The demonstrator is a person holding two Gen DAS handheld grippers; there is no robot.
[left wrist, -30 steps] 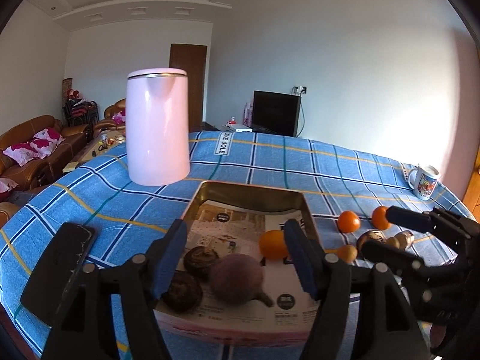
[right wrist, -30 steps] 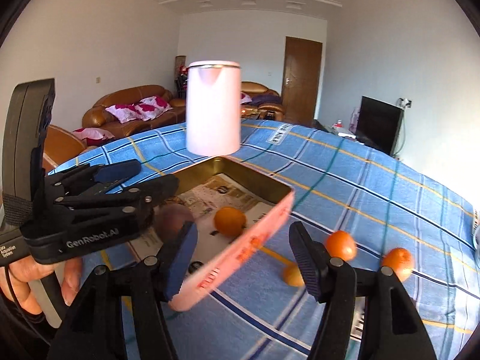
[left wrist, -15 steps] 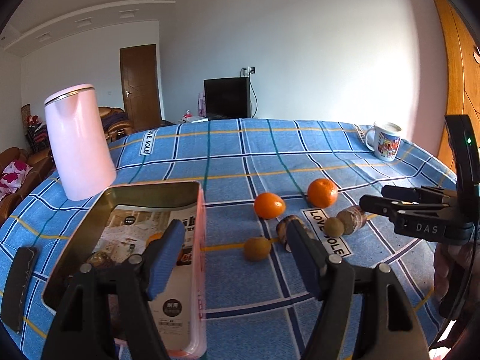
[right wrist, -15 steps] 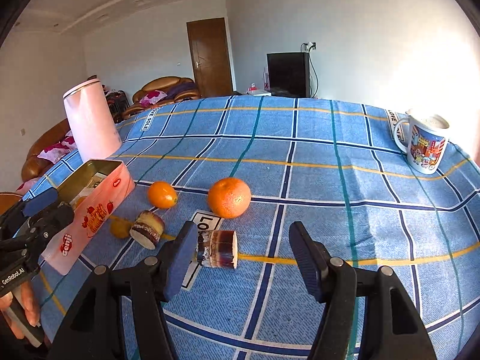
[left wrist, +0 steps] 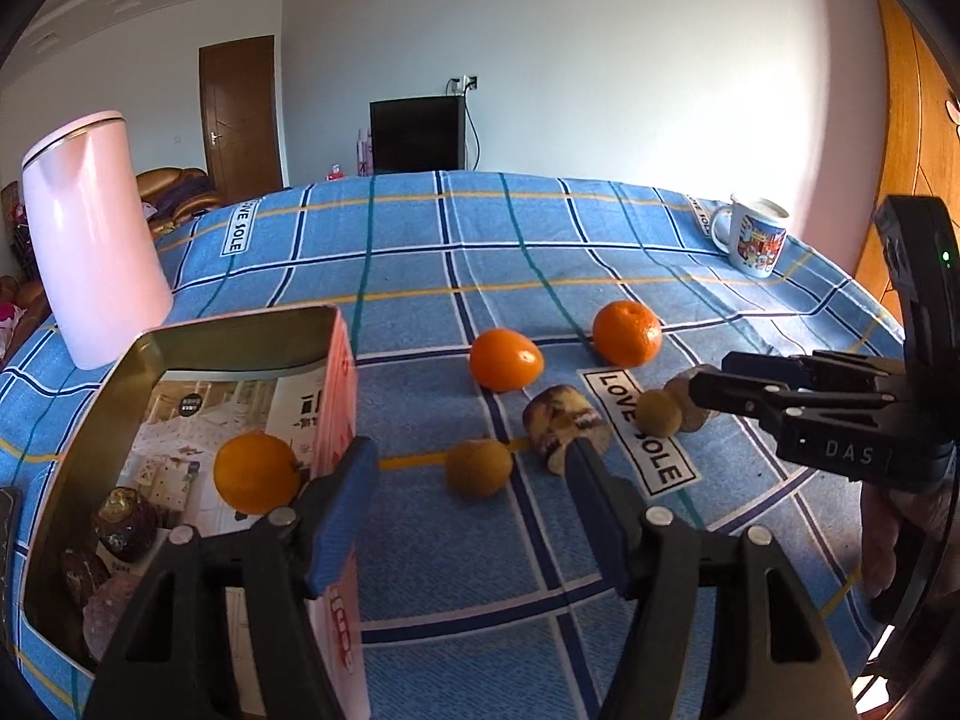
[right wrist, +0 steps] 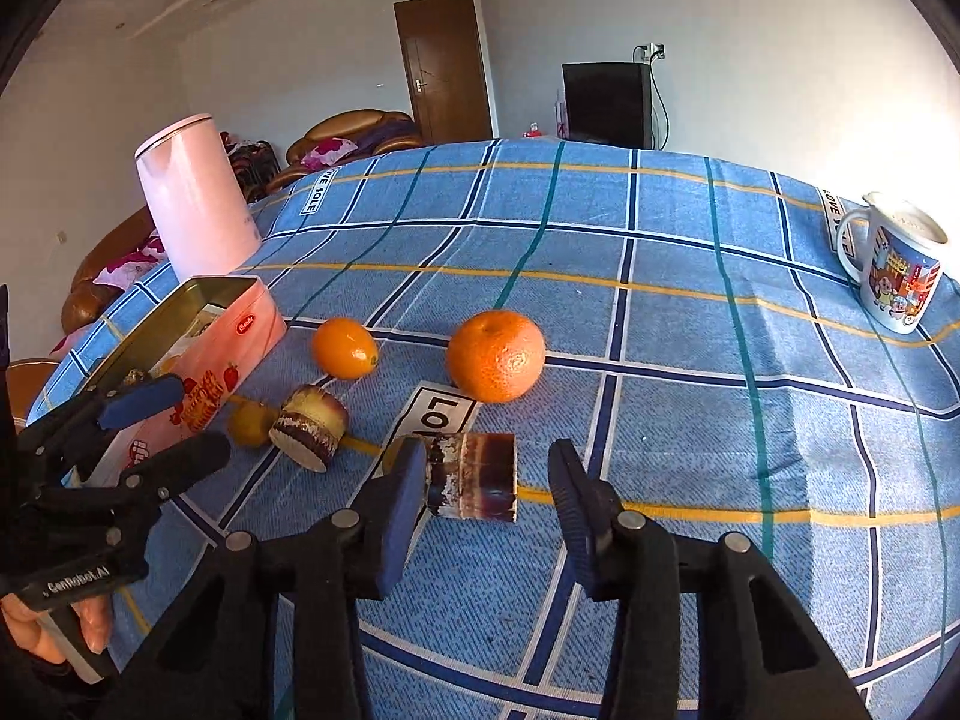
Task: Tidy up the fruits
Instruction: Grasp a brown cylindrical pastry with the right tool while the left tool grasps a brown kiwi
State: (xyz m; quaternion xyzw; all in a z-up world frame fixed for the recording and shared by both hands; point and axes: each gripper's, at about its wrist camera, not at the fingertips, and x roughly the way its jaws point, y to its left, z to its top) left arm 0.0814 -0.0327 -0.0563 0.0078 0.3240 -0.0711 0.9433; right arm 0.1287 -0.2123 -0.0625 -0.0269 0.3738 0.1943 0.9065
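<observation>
— While both cams face the same blue checked cloth, what does only one of them get?

— L cam looks down into the tin: printed paper lining, one orange in the tin, and 3 dark fruits at its near end. R cam gets only the tin's pink outer wall. R cam alone shows the whole near chunk. In L cam the right gripper covers most of it.

— Tongs?

— Right gripper's jaws have just been closing. They're partway open and straddle the near chunk, which lies on the cloth. One pad looks to touch the chunk's end, the other stands clear, so no grip. Left gripper has jaws that also just closed a bit. They're approx half open and hold nothing. A small yellow-brown fruit lies on the cloth just ahead between the tips, untouched. One finger sits right by the tin's wall.

— Count, near to far?

— Chunks: 2, incl. the second chunk nearer the tin. Small yellow-brown fruits: 2, the other one beside the right gripper. Oranges: 3, w/ the small loose orange and the big loose orange on the cloth past the chunks, plus the one in the tin. Far right, 1 mug. Far left behind the tin, 1 pink kettle.
</observation>
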